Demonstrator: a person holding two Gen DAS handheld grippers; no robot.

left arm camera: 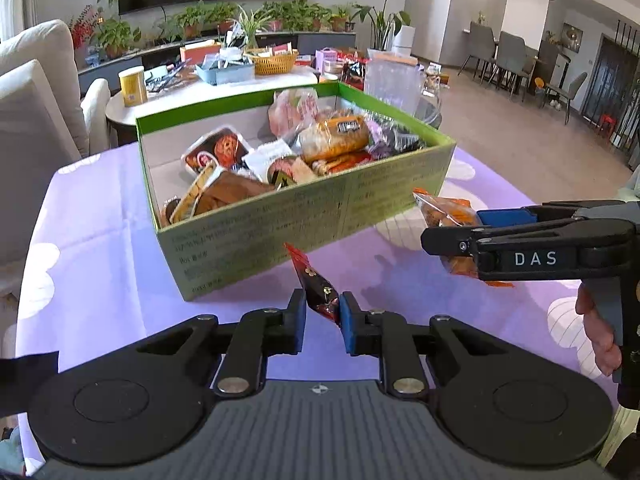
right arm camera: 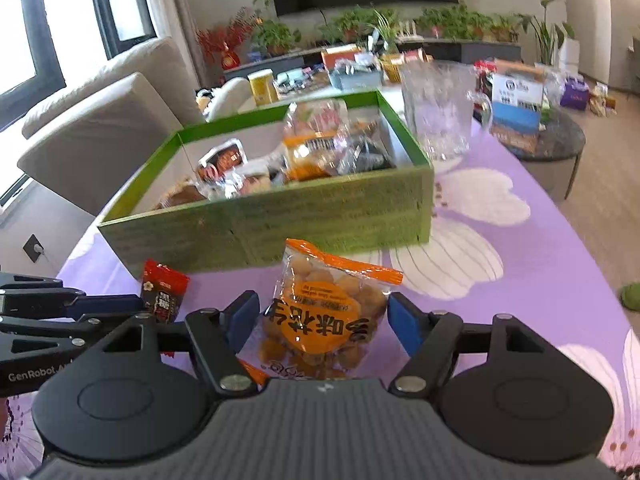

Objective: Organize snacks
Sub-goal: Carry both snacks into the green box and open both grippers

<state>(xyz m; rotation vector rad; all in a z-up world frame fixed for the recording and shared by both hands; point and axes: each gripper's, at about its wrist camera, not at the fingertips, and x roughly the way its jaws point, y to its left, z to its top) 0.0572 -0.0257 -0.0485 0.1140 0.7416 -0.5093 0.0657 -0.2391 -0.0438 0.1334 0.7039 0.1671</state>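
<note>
A green cardboard box (left arm camera: 304, 216) (right arm camera: 280, 224) holding several wrapped snacks stands on the purple flowered tablecloth (left arm camera: 100, 232). My left gripper (left arm camera: 323, 314) is shut on a small red and black snack packet (left arm camera: 318, 284) just in front of the box; the packet also shows in the right wrist view (right arm camera: 164, 294). My right gripper (right arm camera: 322, 318) is shut on an orange bag of round snacks (right arm camera: 324, 312), held above the cloth in front of the box. In the left wrist view the right gripper (left arm camera: 460, 232) with that bag (left arm camera: 444, 212) is at the right.
A clear glass pitcher (right arm camera: 438, 108) stands behind the box's right corner. A cluttered round coffee table (left arm camera: 208, 84) with a wicker basket (left arm camera: 274, 62) and a yellow can (left arm camera: 133, 86) lies beyond. White sofa (left arm camera: 36, 92) at left, a dark round side table (right arm camera: 560, 140) at right.
</note>
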